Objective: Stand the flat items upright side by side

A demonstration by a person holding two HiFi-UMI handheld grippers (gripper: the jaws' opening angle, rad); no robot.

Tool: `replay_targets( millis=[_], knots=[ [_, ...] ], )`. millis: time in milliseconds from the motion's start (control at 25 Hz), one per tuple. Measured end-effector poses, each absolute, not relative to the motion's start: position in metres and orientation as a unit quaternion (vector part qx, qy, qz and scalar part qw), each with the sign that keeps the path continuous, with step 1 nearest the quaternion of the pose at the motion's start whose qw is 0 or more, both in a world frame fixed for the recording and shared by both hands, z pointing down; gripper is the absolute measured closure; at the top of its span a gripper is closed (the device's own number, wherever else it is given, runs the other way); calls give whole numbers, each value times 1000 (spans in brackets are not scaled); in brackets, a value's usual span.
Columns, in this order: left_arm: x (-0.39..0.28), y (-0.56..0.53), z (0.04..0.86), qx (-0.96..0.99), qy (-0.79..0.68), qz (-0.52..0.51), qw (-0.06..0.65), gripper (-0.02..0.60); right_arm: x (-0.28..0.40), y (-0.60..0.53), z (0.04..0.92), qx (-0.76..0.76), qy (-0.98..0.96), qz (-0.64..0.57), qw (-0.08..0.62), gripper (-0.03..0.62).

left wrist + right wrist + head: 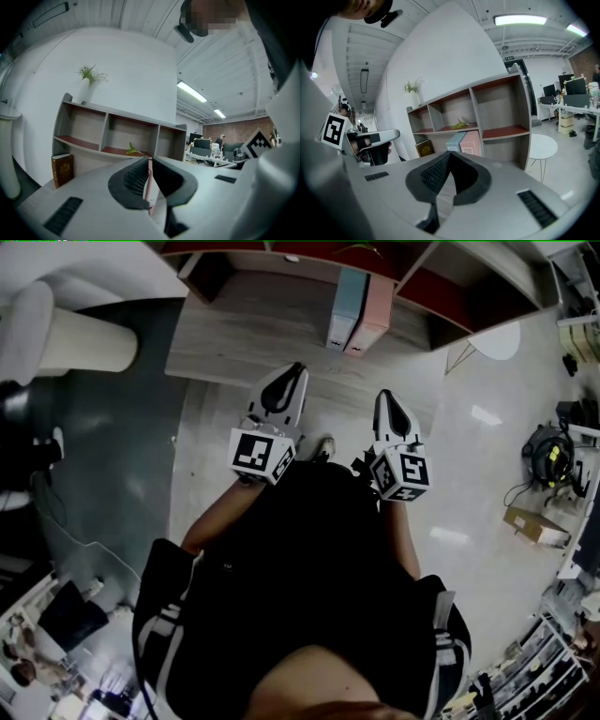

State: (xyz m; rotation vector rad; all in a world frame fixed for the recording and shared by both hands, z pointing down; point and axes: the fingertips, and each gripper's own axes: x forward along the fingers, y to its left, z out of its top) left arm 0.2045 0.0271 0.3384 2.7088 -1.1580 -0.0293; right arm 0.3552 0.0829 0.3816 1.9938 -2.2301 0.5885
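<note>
Blue folder (342, 307) and pink folder (367, 315), two in all, stand upright and touching at top centre of the head view. Both tools, left gripper (294, 368) and right gripper (384, 396), are closed and empty. One brown book (62, 169) stands upright.

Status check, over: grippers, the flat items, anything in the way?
Left gripper shut, empty; right gripper shut, empty. Blue folder and pink folder upright, side by side on shelf. Nothing between grippers and them.
</note>
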Motion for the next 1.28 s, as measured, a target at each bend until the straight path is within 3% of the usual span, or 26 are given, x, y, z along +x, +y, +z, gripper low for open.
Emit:
replay_targets(
  millis=[1280],
  knots=[
    [183,24,345,925,-365,-11,107,538,330,87,374,685,-707,170,47,569]
  ],
)
